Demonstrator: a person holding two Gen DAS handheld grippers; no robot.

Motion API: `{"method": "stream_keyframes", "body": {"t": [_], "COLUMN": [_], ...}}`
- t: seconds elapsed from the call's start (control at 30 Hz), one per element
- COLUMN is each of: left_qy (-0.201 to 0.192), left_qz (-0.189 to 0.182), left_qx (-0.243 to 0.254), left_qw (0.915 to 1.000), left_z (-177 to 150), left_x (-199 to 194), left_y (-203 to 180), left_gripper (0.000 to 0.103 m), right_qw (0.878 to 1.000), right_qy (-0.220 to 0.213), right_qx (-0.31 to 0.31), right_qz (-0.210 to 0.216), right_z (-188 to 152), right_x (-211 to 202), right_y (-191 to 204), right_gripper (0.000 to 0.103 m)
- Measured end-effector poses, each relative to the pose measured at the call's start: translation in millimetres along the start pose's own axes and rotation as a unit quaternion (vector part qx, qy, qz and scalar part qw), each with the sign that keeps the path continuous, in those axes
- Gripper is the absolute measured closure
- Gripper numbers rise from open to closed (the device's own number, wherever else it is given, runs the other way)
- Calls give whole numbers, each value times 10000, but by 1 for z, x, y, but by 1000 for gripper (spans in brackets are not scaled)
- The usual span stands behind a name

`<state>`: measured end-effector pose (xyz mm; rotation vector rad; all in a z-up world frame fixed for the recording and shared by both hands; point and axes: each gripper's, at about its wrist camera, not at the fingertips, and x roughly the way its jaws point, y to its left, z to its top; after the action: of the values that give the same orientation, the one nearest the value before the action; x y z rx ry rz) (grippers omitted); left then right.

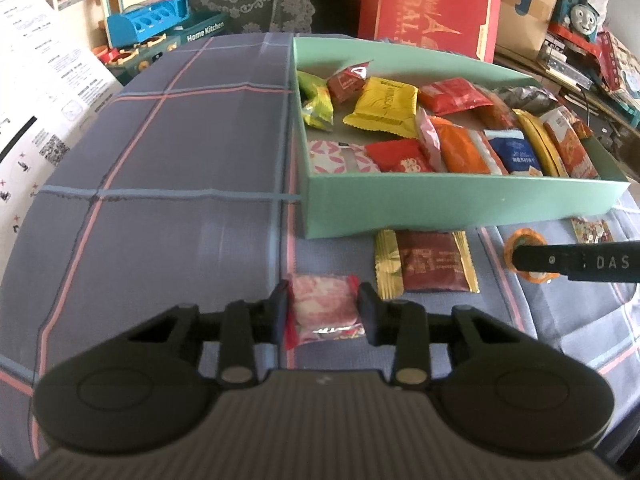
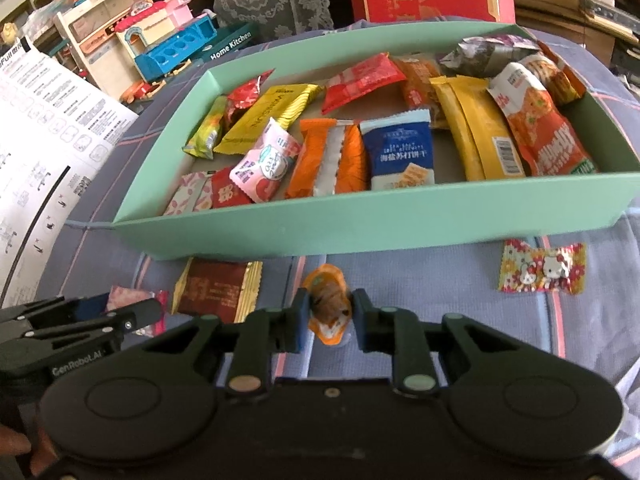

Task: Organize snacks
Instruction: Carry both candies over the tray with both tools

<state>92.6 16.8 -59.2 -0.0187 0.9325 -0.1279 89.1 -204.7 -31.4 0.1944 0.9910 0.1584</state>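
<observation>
My left gripper (image 1: 323, 312) pinches the pink candy (image 1: 325, 307) and my right gripper (image 2: 331, 316) the orange jelly (image 2: 329, 304) on the cloth, two snacks lie loose beyond, and the green box (image 2: 360, 232) already holds most.

The right tool (image 1: 536, 262) hides most of the orange jelly cup (image 1: 520, 240) near the green box (image 1: 440, 208). Print on the blue cracker packet (image 2: 400, 152) inside that box is too small to read. The left tool (image 2: 132, 320) partly covers the pink candy packet (image 2: 128, 296).
</observation>
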Motion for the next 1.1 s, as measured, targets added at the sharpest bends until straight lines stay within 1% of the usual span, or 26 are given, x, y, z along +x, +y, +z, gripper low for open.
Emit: {"method": "stream_keyframes", "body": {"t": [0.37, 0.7, 0.83, 0.93, 1.03, 1.1], "left_qy": [1, -127, -120, -21, 103, 107], "left_qz": [-137, -167, -312, -318, -374, -393], "left_qx": [-153, -82, -141, -59, -141, -132], "left_qw": [9998, 9997, 9993, 9995, 9991, 9991], "left_z": [-13, -17, -19, -23, -27, -31], "left_x": [-20, -39, -44, -44, -42, -43], "left_y": [3, -2, -1, -4, -1, -2], "left_gripper": [71, 81, 83, 82, 82, 85], "right_qw": [9999, 9996, 9996, 9996, 9996, 9996], "right_qy": [-69, -203, -224, -219, -212, -207], "right_qx": [42, -5, -1, -4, 21, 29], "right_qz": [83, 195, 189, 181, 184, 188], "right_z": [-9, -14, -18, -20, -23, -24], "right_x": [-21, -42, -48, -50, -50, -51], "right_y": [-2, -1, -2, -3, -3, -3], "right_gripper": [81, 81, 81, 81, 81, 81]}}
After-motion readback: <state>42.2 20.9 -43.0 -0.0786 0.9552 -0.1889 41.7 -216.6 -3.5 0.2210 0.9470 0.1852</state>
